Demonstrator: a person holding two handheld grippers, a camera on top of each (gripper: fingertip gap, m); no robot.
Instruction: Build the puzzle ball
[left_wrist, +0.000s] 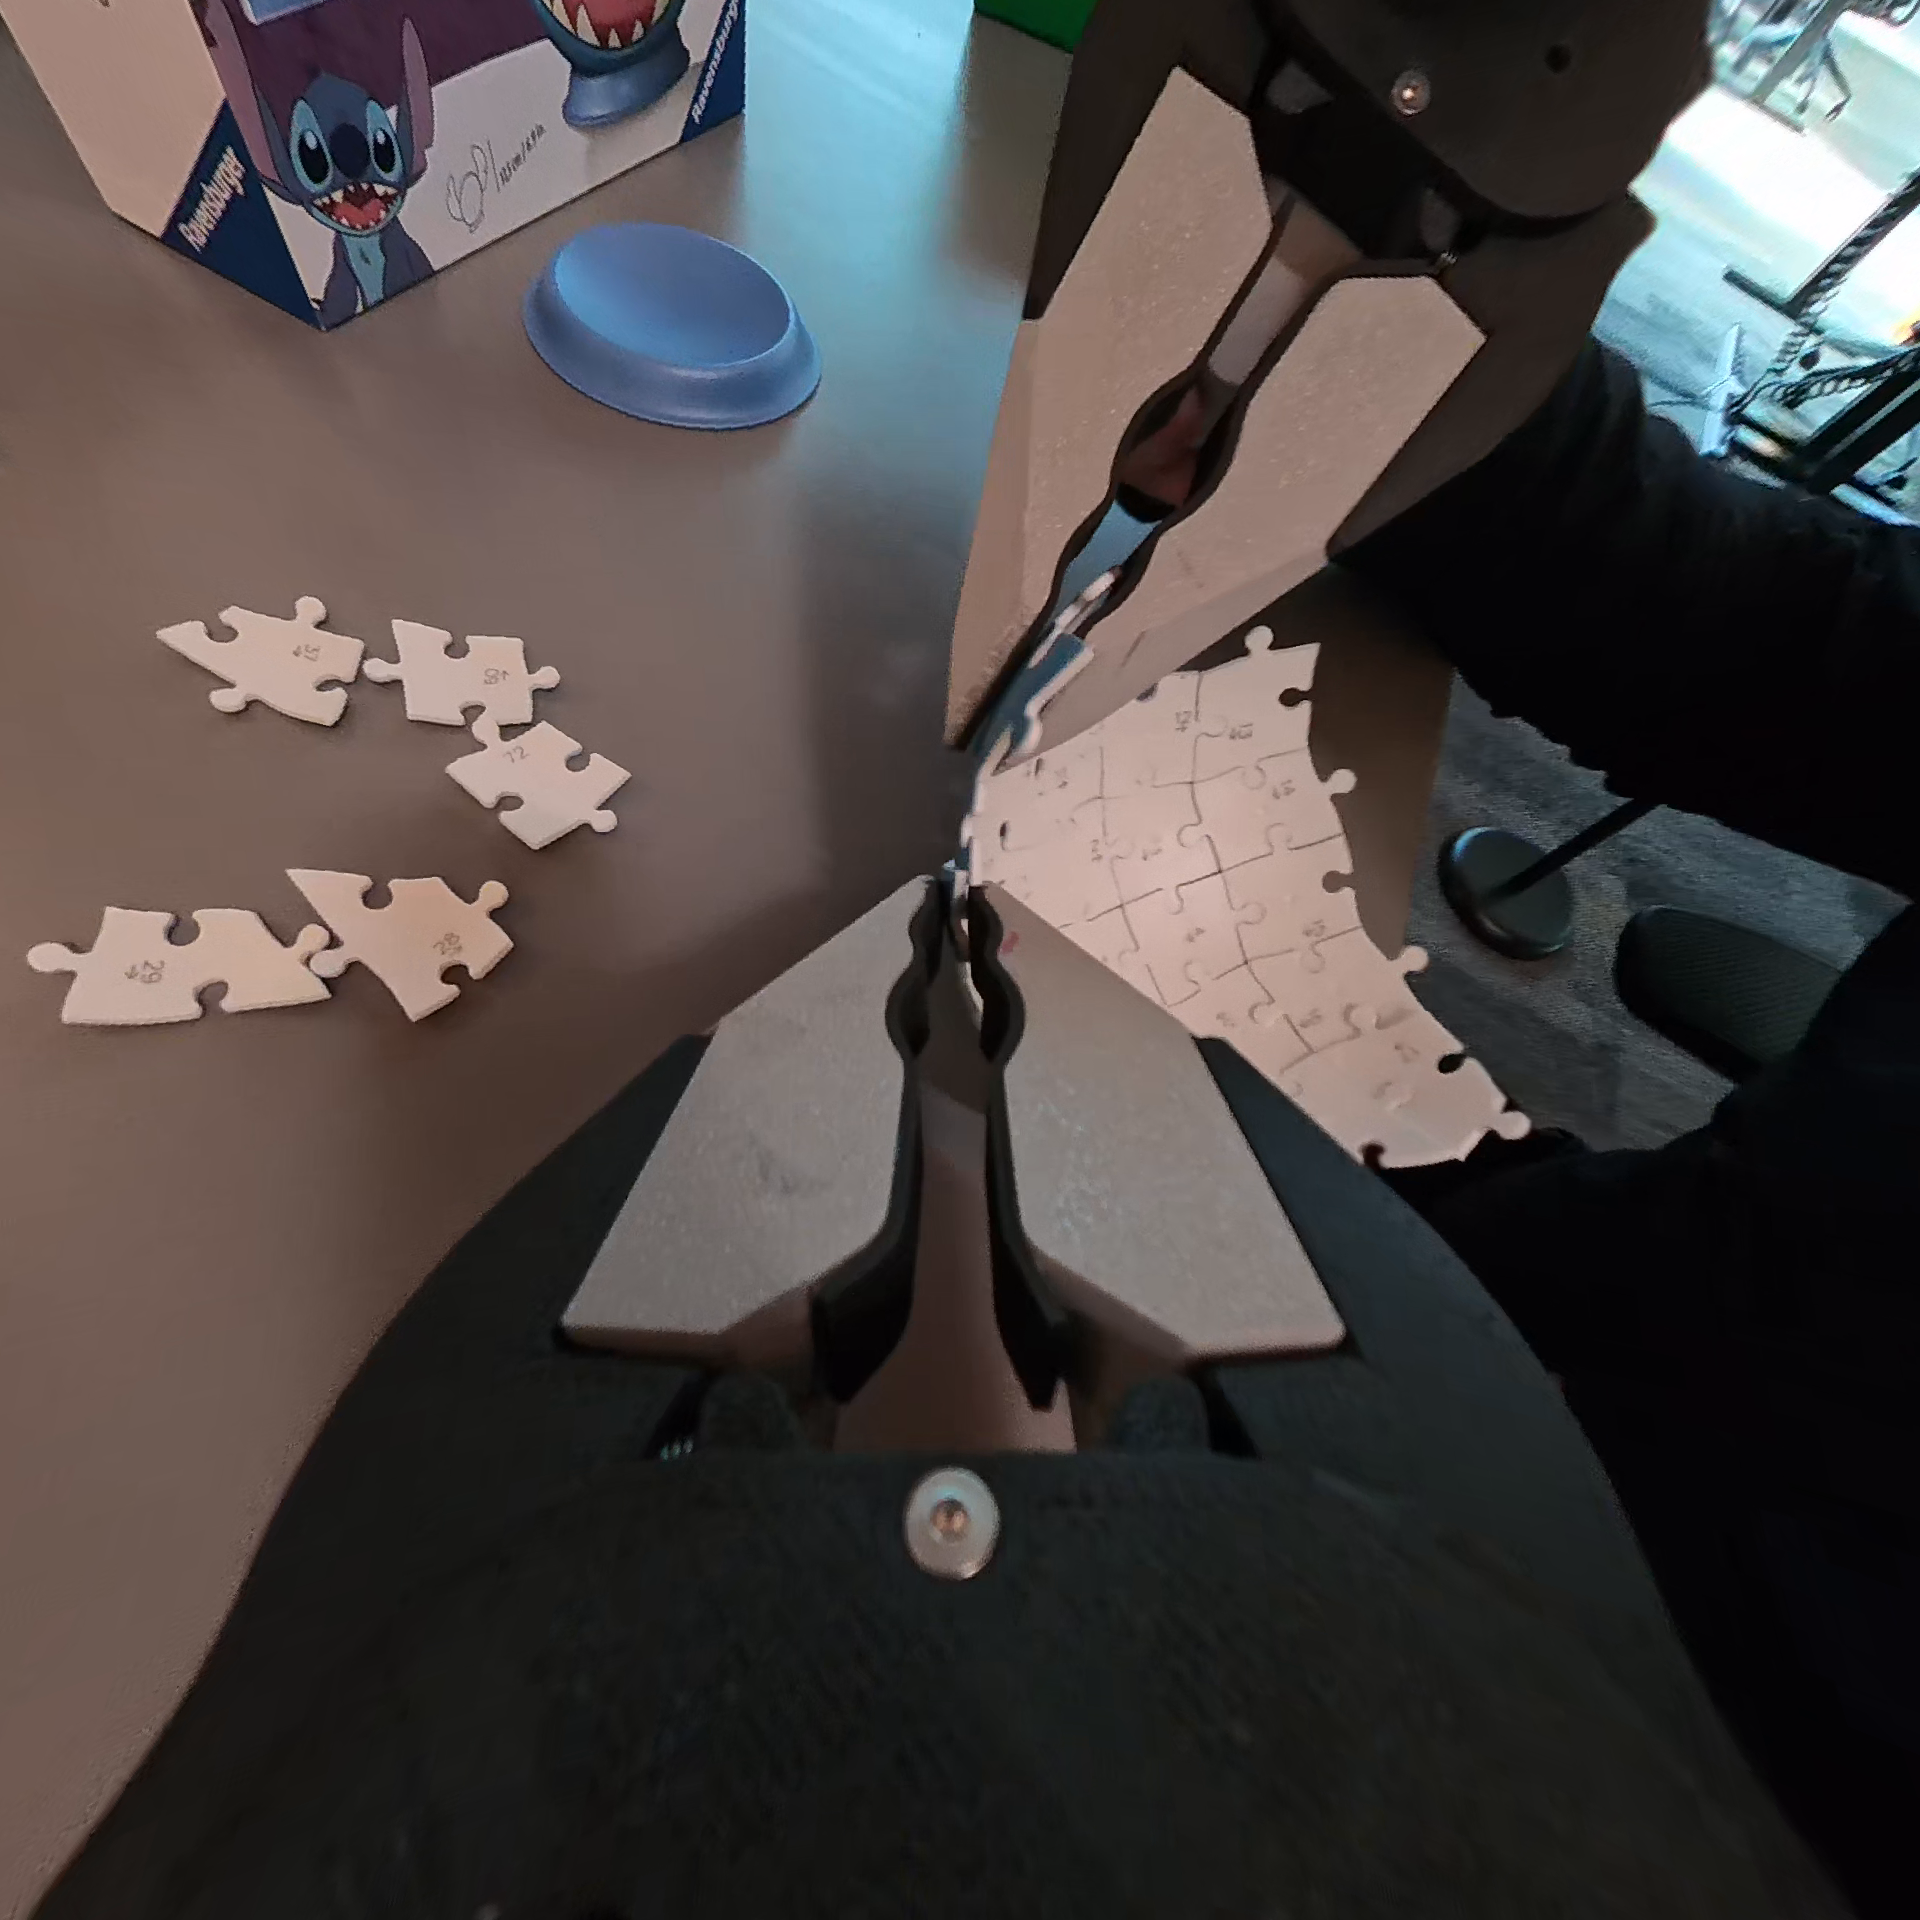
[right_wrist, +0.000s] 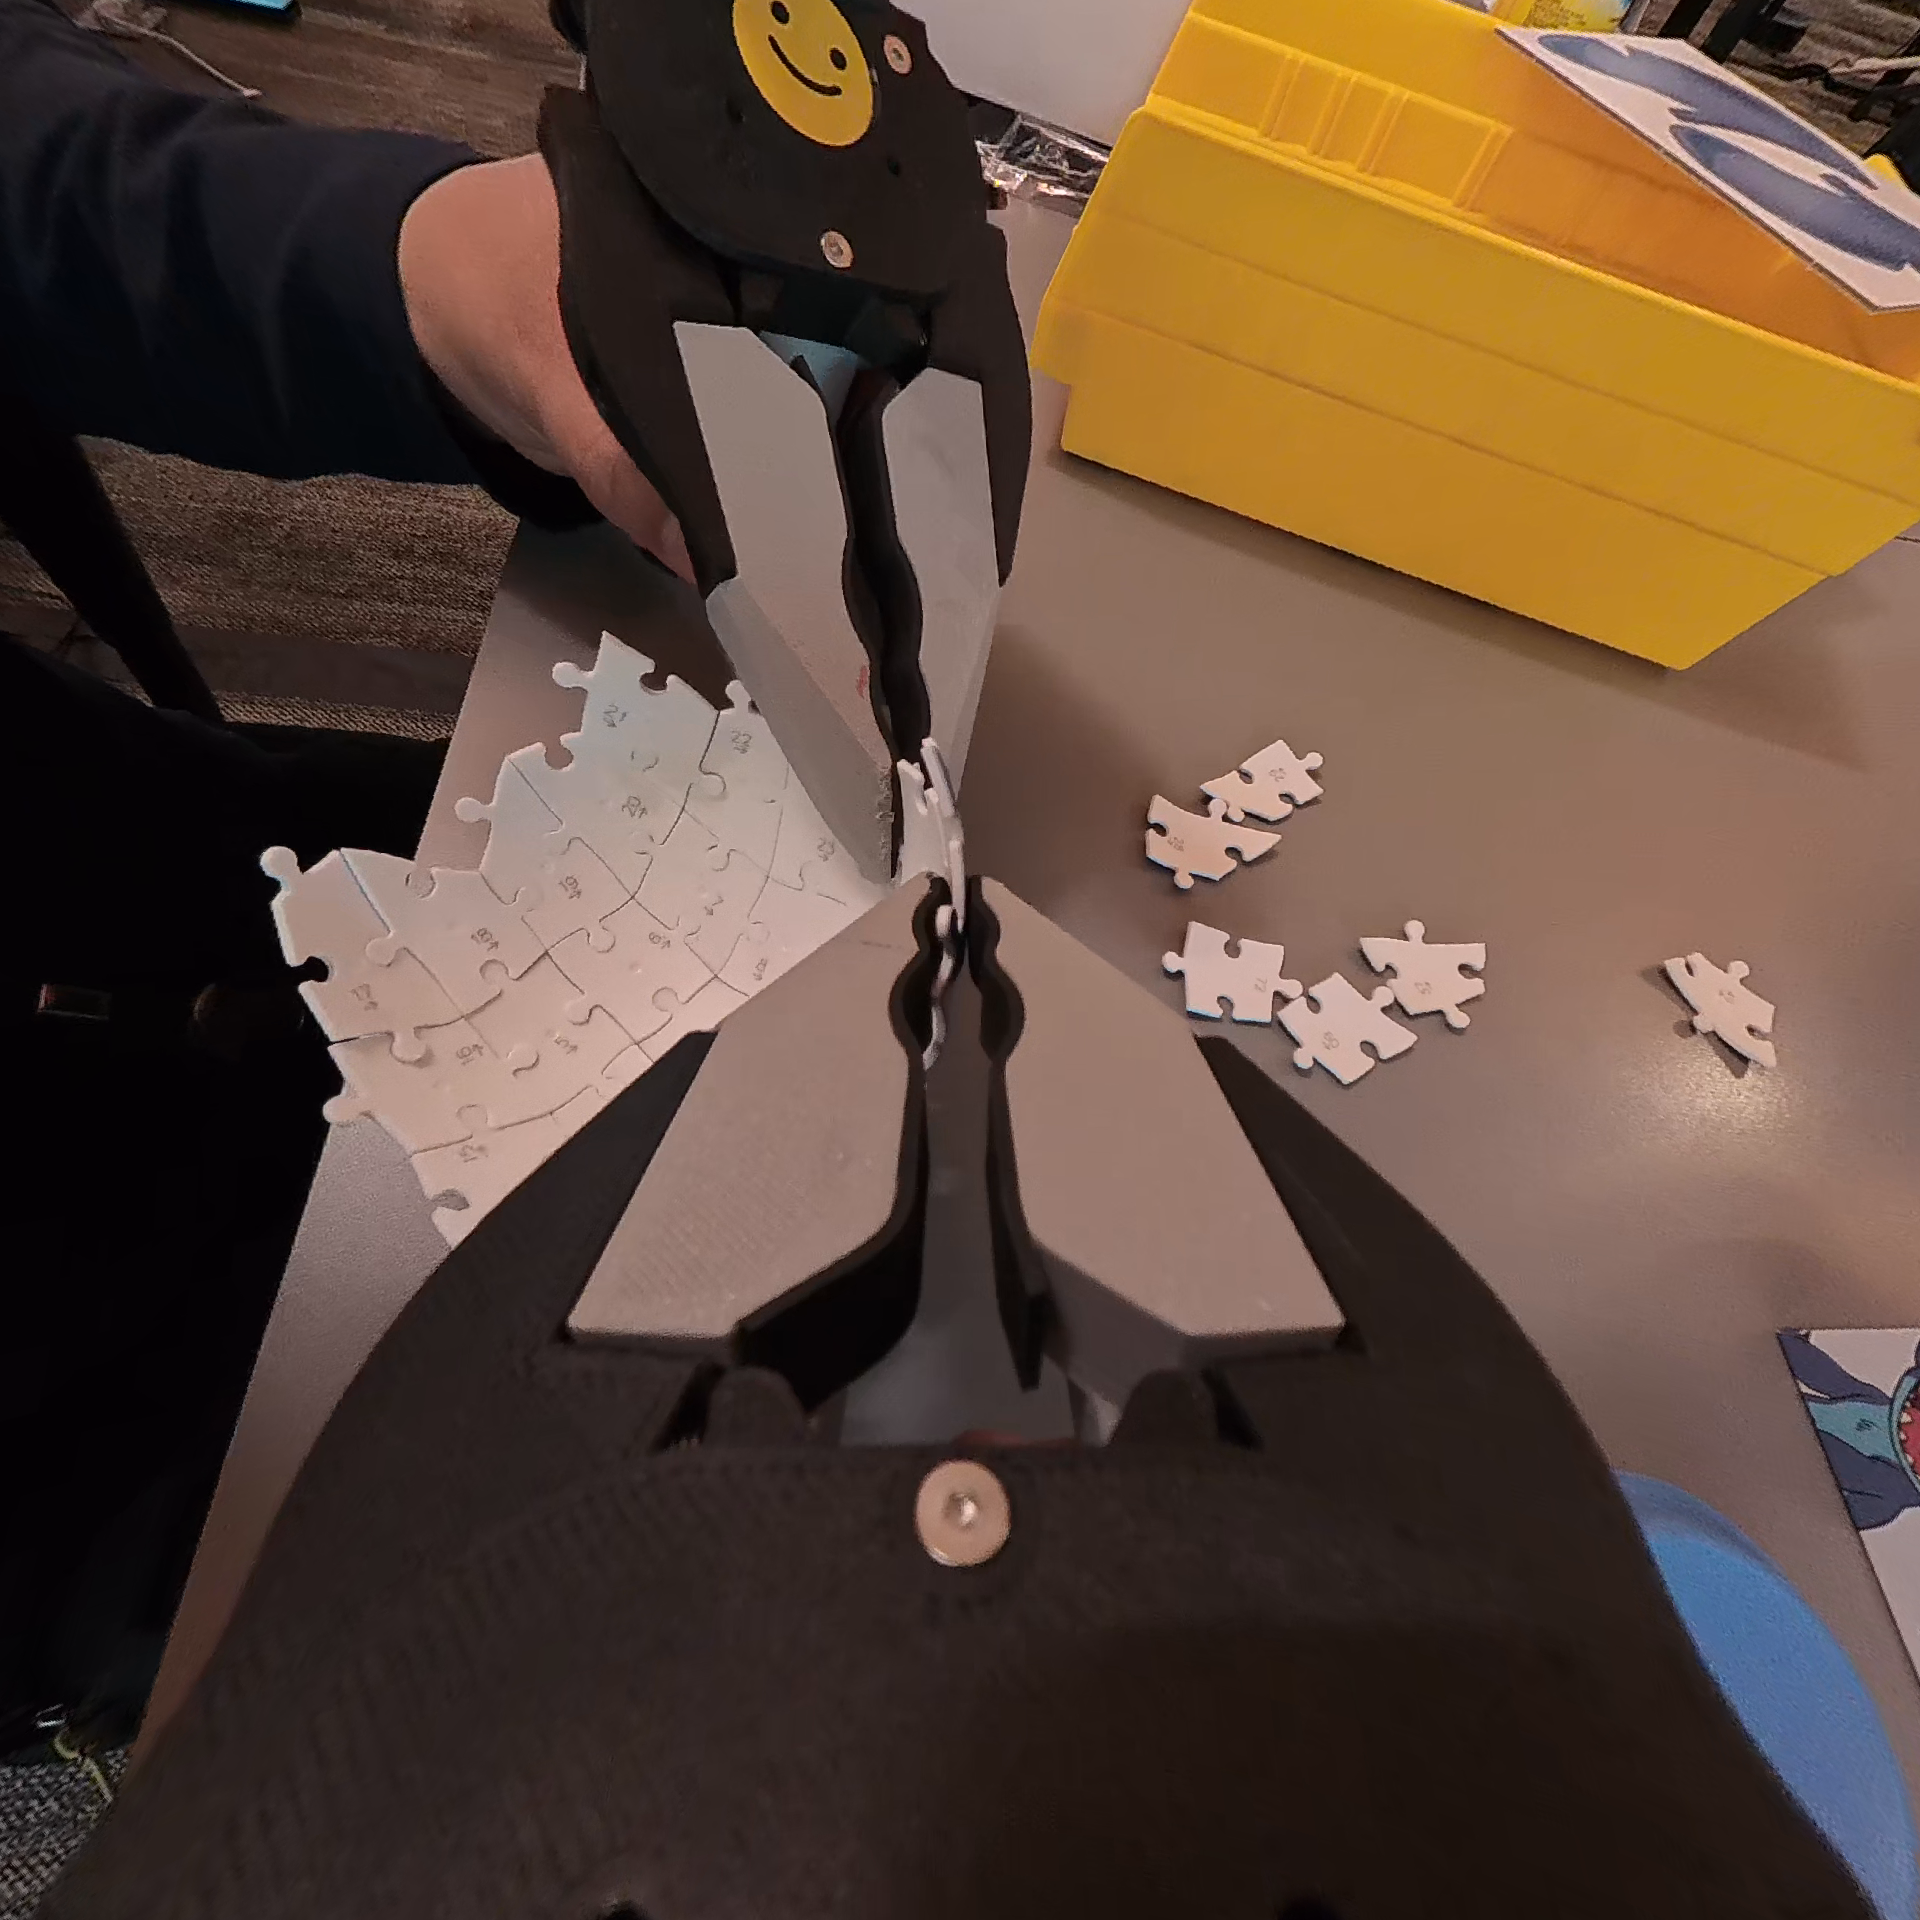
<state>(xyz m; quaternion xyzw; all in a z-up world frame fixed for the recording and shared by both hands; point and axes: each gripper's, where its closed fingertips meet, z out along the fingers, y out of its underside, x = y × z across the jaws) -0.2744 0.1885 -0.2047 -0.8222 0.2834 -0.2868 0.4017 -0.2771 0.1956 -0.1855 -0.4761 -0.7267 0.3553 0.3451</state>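
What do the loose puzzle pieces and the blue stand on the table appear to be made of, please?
The loose puzzle pieces look like rigid plastic, matte white on the side facing up: they lie slightly curved, with clean, thick edges. The blue stand looks like moulded plastic with a satin sheen, judging by its smooth rounded rim and soft highlights.

The assembled puzzle section (left_wrist: 1226, 883) is a curved white sheet of interlocked pieces, numbered backs showing, held tilted over the grey table's edge. A single piece (left_wrist: 1044, 675), blue on its face, sits at its rim, perhaps partly engaged. Five loose pieces (left_wrist: 343, 800) lie white side up, well apart from it.
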